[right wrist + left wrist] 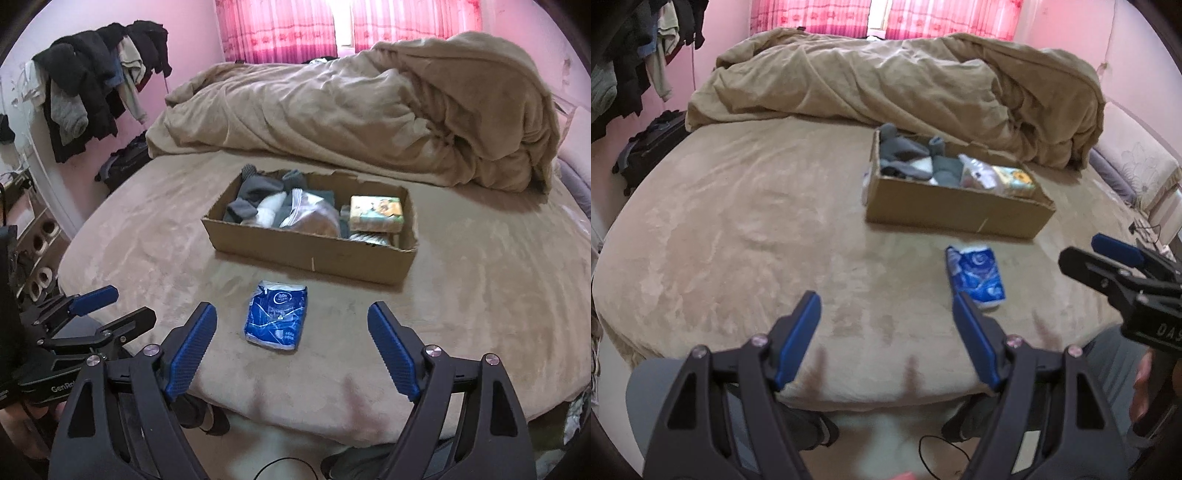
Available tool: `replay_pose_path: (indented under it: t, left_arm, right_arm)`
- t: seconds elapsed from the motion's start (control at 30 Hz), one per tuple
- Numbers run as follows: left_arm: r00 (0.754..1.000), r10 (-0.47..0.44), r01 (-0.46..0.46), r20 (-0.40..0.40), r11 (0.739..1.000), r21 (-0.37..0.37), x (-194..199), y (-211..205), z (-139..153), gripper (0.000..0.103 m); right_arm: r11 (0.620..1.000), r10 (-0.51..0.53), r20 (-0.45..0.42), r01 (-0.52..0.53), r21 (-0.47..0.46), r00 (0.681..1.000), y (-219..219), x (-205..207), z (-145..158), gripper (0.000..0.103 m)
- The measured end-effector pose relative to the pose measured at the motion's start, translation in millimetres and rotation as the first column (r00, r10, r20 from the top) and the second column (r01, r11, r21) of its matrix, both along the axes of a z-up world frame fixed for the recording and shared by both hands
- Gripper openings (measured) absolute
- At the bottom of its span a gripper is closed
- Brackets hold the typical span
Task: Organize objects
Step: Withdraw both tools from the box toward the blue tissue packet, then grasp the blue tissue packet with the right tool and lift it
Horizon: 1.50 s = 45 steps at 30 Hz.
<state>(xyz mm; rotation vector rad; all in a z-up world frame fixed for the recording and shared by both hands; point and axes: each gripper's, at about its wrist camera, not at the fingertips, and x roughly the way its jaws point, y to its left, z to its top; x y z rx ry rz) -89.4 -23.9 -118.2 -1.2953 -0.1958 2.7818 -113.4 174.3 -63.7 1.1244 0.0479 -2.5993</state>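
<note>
A blue and white tissue pack (276,317) lies on the tan bed, in front of an open cardboard box (310,254). The box holds grey socks, a clear bag and a yellow-green packet (376,210). My right gripper (291,347) is open and empty, hovering near the bed's front edge with the pack between and beyond its fingers. My left gripper (886,325) is open and empty, left of the pack (979,277), which lies by its right finger. The box (955,212) also shows in the left wrist view. Each gripper shows in the other's view, the right one (1108,262) and the left one (99,306).
A bunched tan duvet (369,110) lies across the back of the bed. Clothes hang on a rack (96,81) at the left wall, above a dark suitcase (653,147). A cable (942,454) and the person's legs are below the bed's front edge.
</note>
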Motion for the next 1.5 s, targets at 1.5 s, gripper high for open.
replay_pose_path:
  t: [1.5]
  left_arm:
    - [0.992, 0.096, -0.100, 0.082, 0.994, 0.044, -39.6, -24.4, -30.6, 0.076]
  right_arm:
    - [0.998, 0.054, 0.106, -0.058, 0.029, 0.993, -22.2, -48.4, -57.0, 0.056]
